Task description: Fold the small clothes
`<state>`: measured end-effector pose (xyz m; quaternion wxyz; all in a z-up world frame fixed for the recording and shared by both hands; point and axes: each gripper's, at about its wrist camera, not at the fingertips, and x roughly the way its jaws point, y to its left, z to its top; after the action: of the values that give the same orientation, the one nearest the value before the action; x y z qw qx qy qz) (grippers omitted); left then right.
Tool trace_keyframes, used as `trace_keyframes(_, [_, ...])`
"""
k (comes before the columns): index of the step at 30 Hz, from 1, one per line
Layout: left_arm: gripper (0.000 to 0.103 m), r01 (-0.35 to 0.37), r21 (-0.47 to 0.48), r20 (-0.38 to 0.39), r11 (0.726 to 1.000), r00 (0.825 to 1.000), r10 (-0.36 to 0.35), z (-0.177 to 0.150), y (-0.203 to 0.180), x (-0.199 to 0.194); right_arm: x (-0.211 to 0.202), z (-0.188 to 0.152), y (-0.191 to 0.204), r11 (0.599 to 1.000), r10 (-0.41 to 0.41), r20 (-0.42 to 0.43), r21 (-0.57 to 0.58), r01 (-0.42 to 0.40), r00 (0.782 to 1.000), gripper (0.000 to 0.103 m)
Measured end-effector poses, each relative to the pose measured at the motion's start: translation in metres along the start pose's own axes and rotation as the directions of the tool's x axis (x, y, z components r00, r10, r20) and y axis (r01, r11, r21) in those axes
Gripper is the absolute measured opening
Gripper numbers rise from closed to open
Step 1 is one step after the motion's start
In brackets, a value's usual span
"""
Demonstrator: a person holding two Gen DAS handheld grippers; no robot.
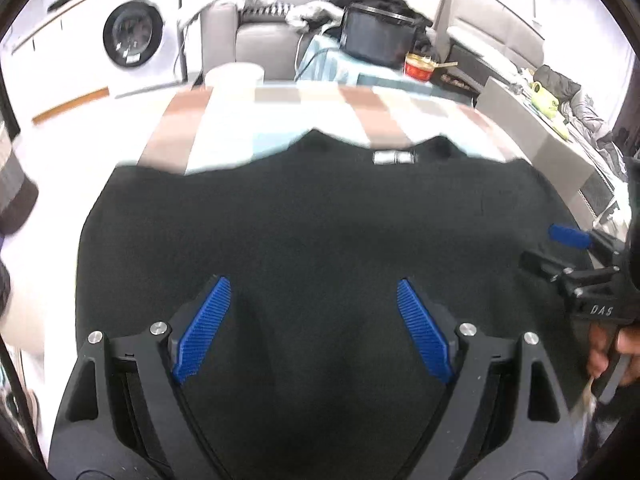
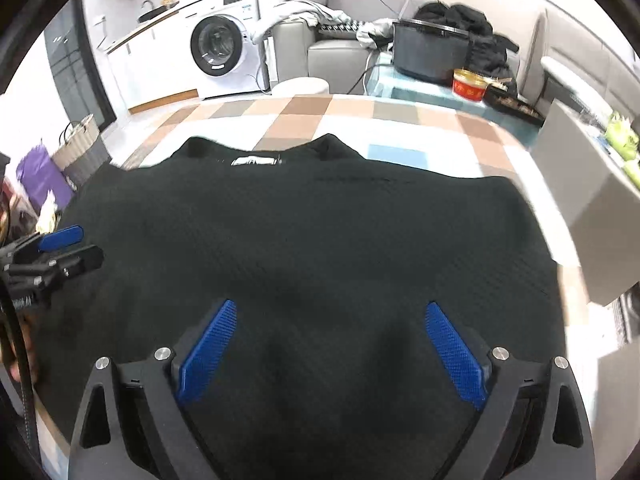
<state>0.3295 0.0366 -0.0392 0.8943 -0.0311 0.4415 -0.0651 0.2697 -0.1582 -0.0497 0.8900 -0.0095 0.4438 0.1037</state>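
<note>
A black textured garment (image 1: 312, 224) lies spread flat on the checked tablecloth (image 1: 280, 120), its collar and white label (image 1: 394, 157) at the far edge. My left gripper (image 1: 314, 286) hovers above its near half, open, with nothing between the blue pads. In the right wrist view the same garment (image 2: 312, 236) fills the middle, label (image 2: 256, 161) at the far left. My right gripper (image 2: 332, 308) stands open above it, jaws wide and empty. Each gripper shows at the other view's edge: the right gripper (image 1: 560, 246) and the left gripper (image 2: 76, 246).
The cloth's far part (image 2: 360, 120) is bare. Beyond the table stand a washing machine (image 2: 218, 46), a grey sofa (image 2: 320, 48), a black bin (image 2: 430, 50) and a red bowl (image 2: 470, 86). A grey box (image 2: 588, 200) sits close at the right edge.
</note>
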Motion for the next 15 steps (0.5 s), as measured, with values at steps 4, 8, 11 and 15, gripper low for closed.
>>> trace_keyframes(4, [0.084, -0.026, 0.012, -0.032, 1.0, 0.999, 0.026, 0.016, -0.003, 0.034, 0.042, 0.025, 0.004, 1.0, 0.005, -0.035, 0.009, -0.005, 0.999, 0.097])
trace_keyframes(8, [0.084, -0.04, 0.017, -0.04, 0.999, 0.998, 0.04, 0.016, 0.001, 0.048, 0.056, 0.032, 0.003, 0.993, -0.086, -0.032, -0.08, 0.084, 0.996, 0.097])
trace_keyframes(11, [0.085, -0.059, -0.005, -0.037, 0.998, 0.998, 0.059, 0.018, 0.01, 0.05, 0.055, 0.034, -0.033, 0.983, -0.184, -0.027, 0.009, 0.184, 0.983, 0.098])
trace_keyframes(15, [0.085, -0.063, -0.021, -0.038, 0.998, 0.997, 0.062, 0.016, 0.013, 0.047, 0.05, 0.034, -0.063, 0.981, -0.161, -0.043, 0.099, 0.165, 0.986, 0.098])
